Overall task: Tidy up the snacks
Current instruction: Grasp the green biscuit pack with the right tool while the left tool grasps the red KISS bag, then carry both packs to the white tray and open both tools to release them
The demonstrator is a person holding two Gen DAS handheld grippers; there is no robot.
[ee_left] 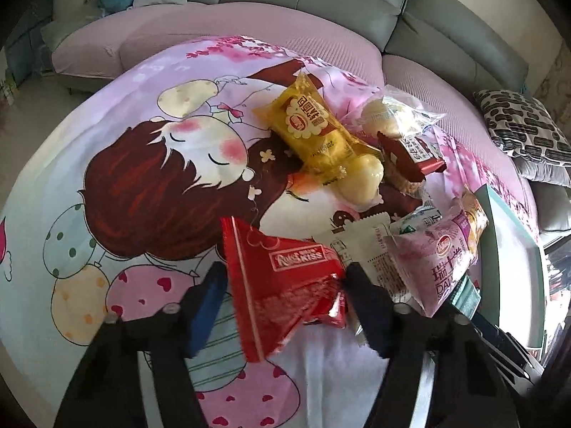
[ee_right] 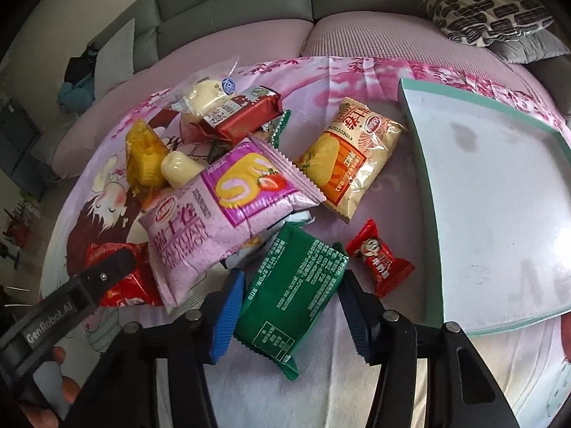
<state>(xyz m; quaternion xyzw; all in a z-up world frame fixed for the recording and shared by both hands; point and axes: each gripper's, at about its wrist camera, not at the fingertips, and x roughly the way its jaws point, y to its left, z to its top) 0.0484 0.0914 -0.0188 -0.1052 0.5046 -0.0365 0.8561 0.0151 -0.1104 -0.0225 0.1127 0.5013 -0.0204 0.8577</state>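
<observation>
Snack packets lie piled on a cartoon-print cloth. My left gripper (ee_left: 285, 281) is open with its fingers on either side of a red Kiss packet (ee_left: 285, 281), which lies on the cloth. My right gripper (ee_right: 291, 292) is open around a green packet (ee_right: 292, 296), also lying on the cloth. A pink Swiss-roll packet (ee_right: 221, 221) lies left of the green one and shows in the left wrist view (ee_left: 439, 264). A small red candy (ee_right: 378, 260), an orange-gold packet (ee_right: 349, 164), a dark red bar (ee_right: 242, 114) and a yellow packet (ee_left: 314, 125) lie around.
A white tray with a teal rim (ee_right: 421, 164) sits to the right of the snacks, with nothing on it. A grey sofa (ee_right: 232, 3) with a patterned pillow (ee_right: 485, 7) stands behind. The left gripper's body (ee_right: 89, 285) shows at the right wrist view's lower left.
</observation>
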